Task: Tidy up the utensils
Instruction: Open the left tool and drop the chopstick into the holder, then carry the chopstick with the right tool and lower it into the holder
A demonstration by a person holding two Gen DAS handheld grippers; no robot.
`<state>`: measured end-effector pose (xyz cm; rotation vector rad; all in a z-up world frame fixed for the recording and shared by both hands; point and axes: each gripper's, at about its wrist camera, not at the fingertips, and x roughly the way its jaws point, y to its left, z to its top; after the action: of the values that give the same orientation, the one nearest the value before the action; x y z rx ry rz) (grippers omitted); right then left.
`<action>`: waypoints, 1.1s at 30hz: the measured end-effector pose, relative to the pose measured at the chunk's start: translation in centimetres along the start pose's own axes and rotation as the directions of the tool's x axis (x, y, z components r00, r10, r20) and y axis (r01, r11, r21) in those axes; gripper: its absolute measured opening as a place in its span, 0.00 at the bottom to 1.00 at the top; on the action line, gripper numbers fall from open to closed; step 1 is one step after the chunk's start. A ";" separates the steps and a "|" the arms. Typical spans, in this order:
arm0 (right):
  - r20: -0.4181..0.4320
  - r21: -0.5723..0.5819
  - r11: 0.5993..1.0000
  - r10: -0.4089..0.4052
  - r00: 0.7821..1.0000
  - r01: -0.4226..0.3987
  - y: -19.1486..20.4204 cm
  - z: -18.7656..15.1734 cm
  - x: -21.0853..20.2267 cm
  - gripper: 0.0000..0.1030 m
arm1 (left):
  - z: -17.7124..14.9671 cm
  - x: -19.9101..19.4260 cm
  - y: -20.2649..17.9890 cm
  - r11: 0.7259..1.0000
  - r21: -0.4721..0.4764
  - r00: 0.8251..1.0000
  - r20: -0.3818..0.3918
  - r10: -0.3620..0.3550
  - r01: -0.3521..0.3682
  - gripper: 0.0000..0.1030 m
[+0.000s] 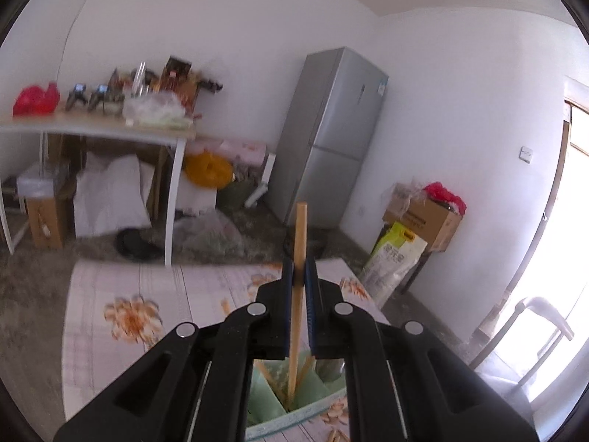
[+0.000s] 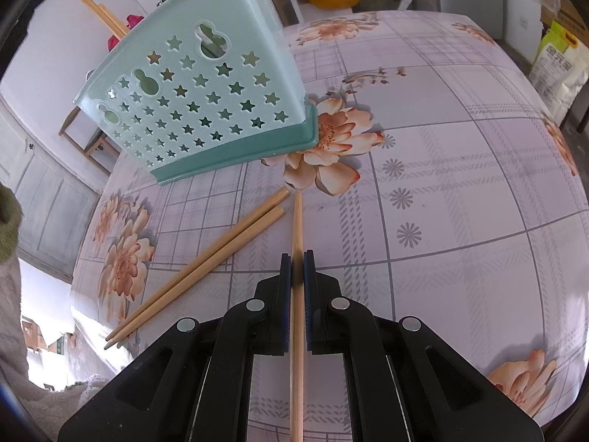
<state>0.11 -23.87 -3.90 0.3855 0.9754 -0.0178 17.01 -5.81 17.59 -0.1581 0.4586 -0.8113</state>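
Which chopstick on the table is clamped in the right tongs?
The lone chopstick pointing straight at the holder; the other two lie loose, angled leftward.

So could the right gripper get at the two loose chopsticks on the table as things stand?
Probably not yet: the right gripper is shut on a chopstick. The pair of chopsticks lies unobstructed just to its left.

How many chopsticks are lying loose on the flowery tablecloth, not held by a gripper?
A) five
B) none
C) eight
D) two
D: in the right wrist view, two loose chopsticks lie side by side on the tablecloth left of the right gripper, which is shut on a third chopstick.
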 end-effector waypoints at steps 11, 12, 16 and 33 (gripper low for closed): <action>0.000 -0.001 1.000 0.001 1.000 -0.001 0.0 0.0 0.0 0.04 | -2.7 1.1 0.0 1.000 -0.012 0.996 -0.091 -0.017 0.016 0.13; 0.000 -0.001 1.000 0.000 1.000 0.000 -0.1 0.0 0.0 0.04 | -2.7 1.2 0.1 1.000 -0.013 0.996 -0.091 -0.015 0.013 0.16; 0.001 0.000 1.000 0.002 1.000 -0.002 -0.1 0.0 0.0 0.04 | -3.1 0.4 0.0 1.000 -0.007 0.997 -0.083 -0.002 0.001 0.30; 0.124 -0.012 0.999 0.051 0.991 -0.050 0.1 0.8 -5.4 0.04 | -7.4 -4.0 -0.4 0.995 0.063 0.990 -0.114 0.083 -0.077 0.82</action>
<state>-2.28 -24.87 0.91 0.3962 0.8420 0.0084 11.04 -2.87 12.48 -0.0377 0.5475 -0.7568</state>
